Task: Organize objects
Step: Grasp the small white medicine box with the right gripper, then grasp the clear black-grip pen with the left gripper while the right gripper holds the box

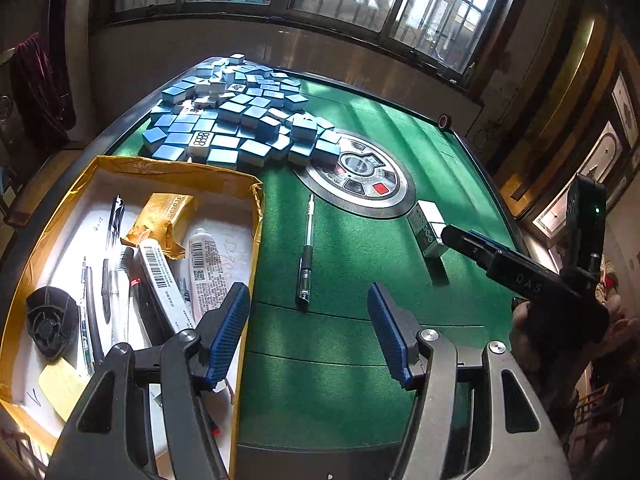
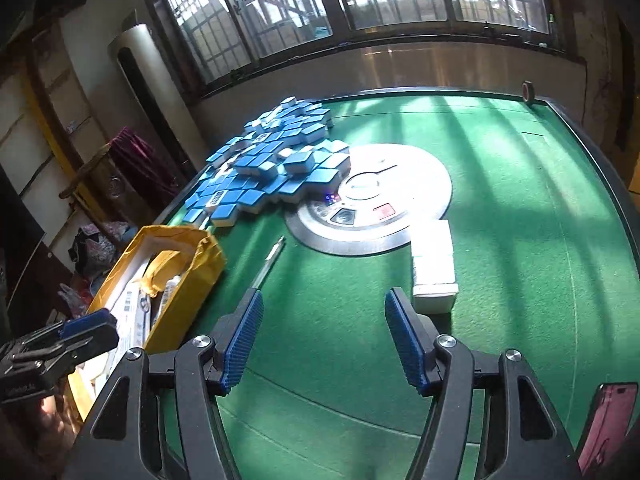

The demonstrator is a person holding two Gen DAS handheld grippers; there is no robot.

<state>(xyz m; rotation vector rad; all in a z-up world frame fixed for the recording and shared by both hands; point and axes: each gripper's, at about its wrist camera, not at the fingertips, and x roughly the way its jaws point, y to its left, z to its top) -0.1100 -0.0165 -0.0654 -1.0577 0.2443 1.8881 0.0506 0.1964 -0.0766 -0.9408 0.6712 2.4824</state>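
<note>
Daylight pours through a long row of barred, dark-framed windows (image 2: 360,4) above a pale glossy wall (image 1: 304,52), throwing striped shadows across the green felt of the bench (image 2: 520,208), whose dark raised rim curves along its far edge. To one side stands a tall white column-shaped unit (image 2: 148,76) against a cream wall, with a maroon cloth (image 2: 138,152) draped over dark wooden furniture beside it. On the opposite side, ornate framed panels (image 1: 608,148) line a dim, brown-toned wall.
</note>
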